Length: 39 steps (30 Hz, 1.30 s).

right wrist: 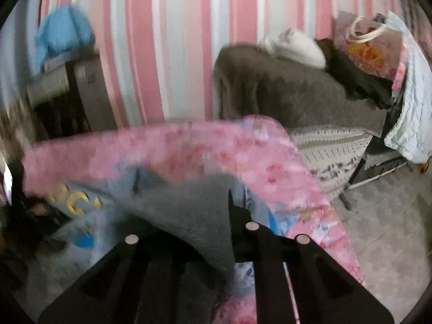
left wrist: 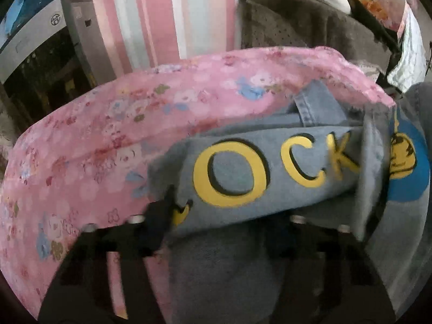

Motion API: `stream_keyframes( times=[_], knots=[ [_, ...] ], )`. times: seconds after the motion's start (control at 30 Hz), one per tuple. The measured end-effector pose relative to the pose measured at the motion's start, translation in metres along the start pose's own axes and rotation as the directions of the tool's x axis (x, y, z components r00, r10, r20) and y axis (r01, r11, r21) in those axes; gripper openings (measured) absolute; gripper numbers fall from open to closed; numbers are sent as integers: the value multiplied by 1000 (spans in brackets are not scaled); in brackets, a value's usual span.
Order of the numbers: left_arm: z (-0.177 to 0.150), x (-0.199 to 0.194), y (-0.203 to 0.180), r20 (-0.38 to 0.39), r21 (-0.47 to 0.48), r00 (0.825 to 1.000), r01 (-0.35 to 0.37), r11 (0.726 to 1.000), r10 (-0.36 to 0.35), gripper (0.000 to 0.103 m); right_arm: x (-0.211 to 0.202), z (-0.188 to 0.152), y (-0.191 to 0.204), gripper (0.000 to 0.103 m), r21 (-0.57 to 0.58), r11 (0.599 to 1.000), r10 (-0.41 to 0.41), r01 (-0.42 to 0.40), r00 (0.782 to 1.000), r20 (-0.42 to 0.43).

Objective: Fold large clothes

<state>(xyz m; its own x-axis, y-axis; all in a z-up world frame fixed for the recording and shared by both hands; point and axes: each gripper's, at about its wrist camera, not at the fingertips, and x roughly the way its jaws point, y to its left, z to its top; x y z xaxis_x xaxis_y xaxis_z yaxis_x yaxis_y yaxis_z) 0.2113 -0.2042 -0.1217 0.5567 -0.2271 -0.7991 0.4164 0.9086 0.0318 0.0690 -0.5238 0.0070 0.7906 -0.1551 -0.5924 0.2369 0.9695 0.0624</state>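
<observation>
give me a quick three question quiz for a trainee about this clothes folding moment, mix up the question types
1. True or false: the grey sweatshirt with yellow letters lies on a plain white sheet.
2. Multiple choice: what covers the wall behind the bed? A) green tiles B) pink and white stripes C) bare brick
3. Fill in: in the right wrist view, grey cloth drapes between the fingers of the right gripper; the cover beneath it is ____ and floral.

Key: 1 false, it lies on the pink floral bedcover. 2 B. 3 pink.

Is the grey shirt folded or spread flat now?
Partly folded: the shirt is doubled over, cutting off its yellow letters; both tools hold lifted cloth.
</observation>
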Motion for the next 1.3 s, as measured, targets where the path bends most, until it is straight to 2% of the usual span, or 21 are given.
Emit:
stream_keyframes(
  times=[0.03, 0.07, 0.1, 0.2, 0.27, 0.37, 0.43, 0.5, 0.53, 0.57, 0.6, 0.63, 0.67, 0.7, 0.73, 0.8, 0.83, 0.9, 0.97, 1.13, 1.3],
  knots=[
    [2, -2, 5, 12, -19, 1000, 5, 1000, -5, 34, -7, 7, -4, 8, 31, 999, 31, -33, 999, 37],
    [4, -5, 9, 23, -27, 1000, -4, 1000, 4, 14, -15, 13, -7, 8, 61, 996, 64, -68, 995, 74],
    [6, -11, 16, 43, -42, 999, -3, 999, 5, 11, -22, 20, -8, 8, 73, 994, 74, -82, 991, 112],
    [13, -36, 43, 133, -106, 986, -86, 991, 100, 9, -40, 40, -5, 7, 64, 992, 98, -113, 974, 203],
    [22, -58, 72, 179, -168, 978, -76, 983, 106, 9, -49, 56, -2, 7, 49, 994, 86, -102, 961, 262],
    [39, -102, 104, 273, -215, 933, -180, 960, 236, 8, -43, 79, 0, 7, 47, 991, 103, -122, 947, 304],
    [51, -128, 133, 307, -286, 915, -174, 942, 262, 8, -36, 94, 5, 7, 49, 986, 132, -158, 932, 337],
    [64, -148, 151, 340, -301, 890, -203, 932, 303, 9, -32, 105, 12, 8, 40, 981, 160, -189, 912, 378],
    [70, -150, 156, 342, -298, 885, -216, 930, 315, 9, -22, 112, 18, 8, 32, 982, 160, -188, 905, 393],
    [76, -148, 161, 334, -296, 885, -227, 928, 323, 10, -13, 115, 22, 23, 22, 984, 157, -179, 907, 391],
    [80, -142, 169, 330, -313, 886, -224, 923, 327, 12, 14, 118, 28, 40, 9, 989, 133, -146, 925, 355],
    [82, -129, 176, 324, -315, 882, -242, 918, 344, 15, 39, 116, 28, 67, 26, 995, 86, -98, 950, 300],
    [82, -100, 181, 243, -277, 900, -293, 915, 362, 19, 60, 113, 26, 77, 44, 997, 55, -67, 971, 232],
    [76, -74, 187, 145, -268, 929, -294, 917, 340, 24, 84, 106, 21, 77, 67, 996, 52, -61, 989, 136],
    [68, -56, 190, 86, -285, 947, -276, 918, 311, 25, 107, 89, 19, 77, 81, 995, 60, -62, 998, 28],
    [38, -44, 189, 23, -292, 969, -230, 928, 247, 36, 125, 59, 24, 77, 49, 996, 73, -69, 994, -85],
    [26, -47, 184, 24, -288, 967, -236, 928, 253, 42, 125, 45, 27, 77, 26, 996, 87, -85, 991, -105],
    [-3, -65, 172, 34, -308, 974, -204, 929, 225, 76, 117, 21, 31, 77, -9, 996, 92, -94, 987, -130],
    [-27, -83, 162, 38, -334, 979, -175, 926, 199, 83, 98, 2, 30, 77, -5, 993, 113, -114, 985, -129],
    [-85, -128, 135, 66, -352, 980, -151, 924, 186, 85, 40, -29, 22, 82, 23, 991, 130, -128, 989, -77],
    [-141, -175, 97, 134, -409, 952, -202, 890, 277, 94, 2, -60, 14, 83, -23, 993, 115, -117, 991, -65]
  ],
)
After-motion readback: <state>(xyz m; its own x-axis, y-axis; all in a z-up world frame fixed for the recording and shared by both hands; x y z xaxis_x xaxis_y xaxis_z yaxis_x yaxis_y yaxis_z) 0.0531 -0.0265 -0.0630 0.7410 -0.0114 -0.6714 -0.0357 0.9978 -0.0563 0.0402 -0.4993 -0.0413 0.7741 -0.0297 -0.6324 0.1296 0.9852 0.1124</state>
